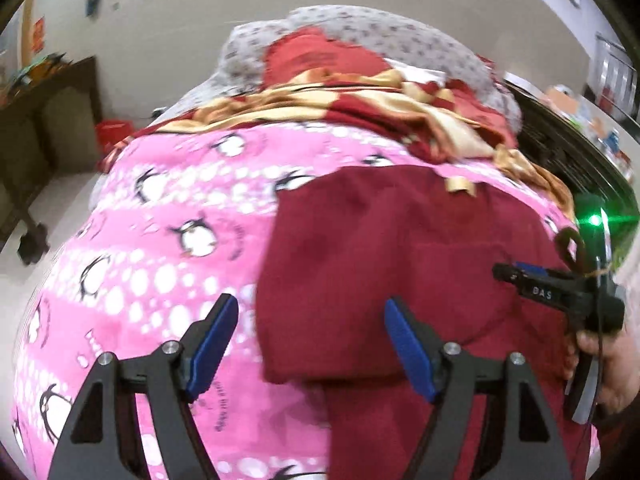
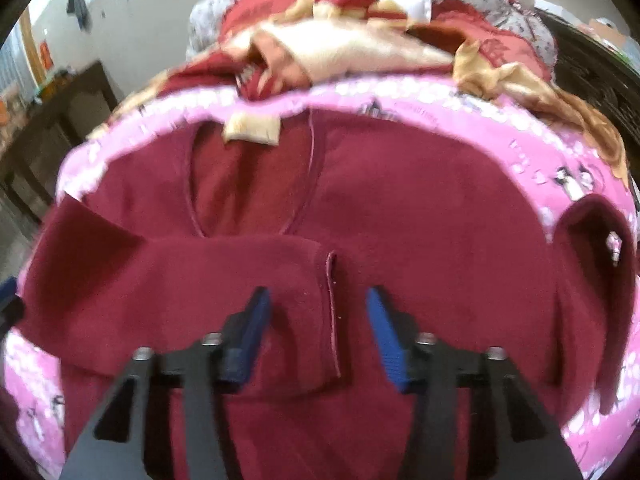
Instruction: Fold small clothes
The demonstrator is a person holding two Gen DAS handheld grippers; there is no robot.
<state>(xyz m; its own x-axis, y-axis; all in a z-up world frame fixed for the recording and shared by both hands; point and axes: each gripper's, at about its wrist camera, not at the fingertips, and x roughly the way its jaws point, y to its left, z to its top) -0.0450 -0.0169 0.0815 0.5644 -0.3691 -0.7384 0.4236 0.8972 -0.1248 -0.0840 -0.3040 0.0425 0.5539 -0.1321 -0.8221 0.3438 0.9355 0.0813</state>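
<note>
A small maroon fleece top (image 2: 420,216) lies flat on a pink penguin-print blanket (image 1: 160,240); its neck opening with a beige label (image 2: 251,129) faces away. Its left sleeve (image 2: 224,280) is folded inward across the front, the cuff edge near the middle. My right gripper (image 2: 316,300) is open just above that cuff, holding nothing. My left gripper (image 1: 310,312) is open over the garment's left folded edge (image 1: 280,280), empty. The right gripper (image 1: 560,292) also shows at the right of the left wrist view, held in a hand.
A heap of red, gold and grey patterned cloths (image 1: 360,92) lies beyond the blanket. A dark wooden table (image 1: 44,120) stands at the left by the wall. A dark basket-like object (image 1: 580,160) sits at the right.
</note>
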